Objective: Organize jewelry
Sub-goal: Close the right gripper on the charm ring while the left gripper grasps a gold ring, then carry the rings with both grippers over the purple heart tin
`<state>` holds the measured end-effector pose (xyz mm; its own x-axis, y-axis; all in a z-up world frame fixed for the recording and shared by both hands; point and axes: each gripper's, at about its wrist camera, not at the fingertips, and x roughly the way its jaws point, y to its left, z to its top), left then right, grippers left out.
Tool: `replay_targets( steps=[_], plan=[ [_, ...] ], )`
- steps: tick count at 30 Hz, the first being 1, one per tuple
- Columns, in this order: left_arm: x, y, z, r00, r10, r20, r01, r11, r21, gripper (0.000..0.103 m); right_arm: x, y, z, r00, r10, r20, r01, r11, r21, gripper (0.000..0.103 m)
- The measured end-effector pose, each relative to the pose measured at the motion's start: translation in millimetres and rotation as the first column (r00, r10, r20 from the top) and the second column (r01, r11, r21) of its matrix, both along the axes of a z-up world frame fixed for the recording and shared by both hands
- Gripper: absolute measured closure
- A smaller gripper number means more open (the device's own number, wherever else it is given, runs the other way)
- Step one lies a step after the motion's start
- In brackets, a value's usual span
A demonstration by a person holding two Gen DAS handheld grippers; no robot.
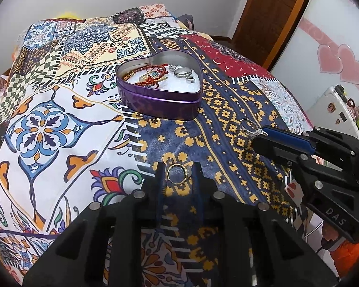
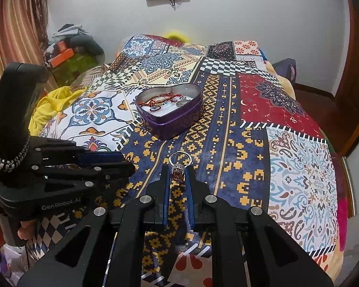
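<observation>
A purple heart-shaped tin (image 1: 160, 104) stands open on the patterned bedspread, with red cord bracelets (image 1: 153, 71) and silver pieces (image 1: 183, 71) inside; it also shows in the right wrist view (image 2: 172, 119). My left gripper (image 1: 178, 167) has its fingertips on either side of a gold ring (image 1: 177, 173) and grips it. My right gripper (image 2: 178, 171) is shut on a silver ring with a dark stone (image 2: 178, 165), just above the cloth. The right gripper also shows in the left wrist view (image 1: 260, 135), holding the silver ring (image 1: 250, 125).
The patchwork bedspread (image 2: 299, 167) covers the bed. Yellow cloth (image 2: 52, 105) lies at its left edge, with clutter (image 2: 69, 57) by a striped curtain behind. A white wall and a wooden door frame (image 1: 270, 7) stand beyond.
</observation>
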<state>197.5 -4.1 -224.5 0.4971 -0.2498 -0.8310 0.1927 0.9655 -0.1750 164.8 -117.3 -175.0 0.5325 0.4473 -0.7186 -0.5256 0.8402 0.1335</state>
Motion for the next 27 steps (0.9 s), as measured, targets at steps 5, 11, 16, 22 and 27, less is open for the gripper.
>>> replay_targets(
  steps=[5, 11, 16, 22, 27],
  plan=[
    [-6.9, -1.8, 4.3, 1.000, 0.001, 0.026, -0.002, 1.000, 0.026, 0.083, 0.8, -0.3, 1.7, 1.000, -0.002, 0.003, 0.002, 1.000, -0.001, 0.092],
    [-12.0, 0.1, 13.5, 0.998, 0.008, 0.058, -0.009, 1.000, 0.026, 0.083, 2.2, -0.8, 9.9, 1.000, -0.005, 0.023, 0.005, 1.000, 0.011, 0.092],
    [-6.8, 8.0, 20.6, 0.997, 0.033, 0.072, -0.034, 0.999, 0.012, 0.083, 5.6, 0.8, 21.7, 0.999, -0.008, 0.053, 0.007, 1.000, 0.024, 0.092],
    [-0.4, 16.3, 44.2, 0.989, 0.054, 0.137, -0.054, 0.999, -0.003, 0.083, 12.6, 4.6, 38.0, 0.995, -0.014, 0.096, 0.009, 0.999, 0.051, 0.092],
    [6.7, 22.4, 64.6, 0.978, 0.070, 0.196, -0.069, 0.998, -0.011, 0.083, 19.5, 10.7, 48.3, 0.992, -0.013, 0.124, 0.004, 0.997, 0.075, 0.092]
  ],
)
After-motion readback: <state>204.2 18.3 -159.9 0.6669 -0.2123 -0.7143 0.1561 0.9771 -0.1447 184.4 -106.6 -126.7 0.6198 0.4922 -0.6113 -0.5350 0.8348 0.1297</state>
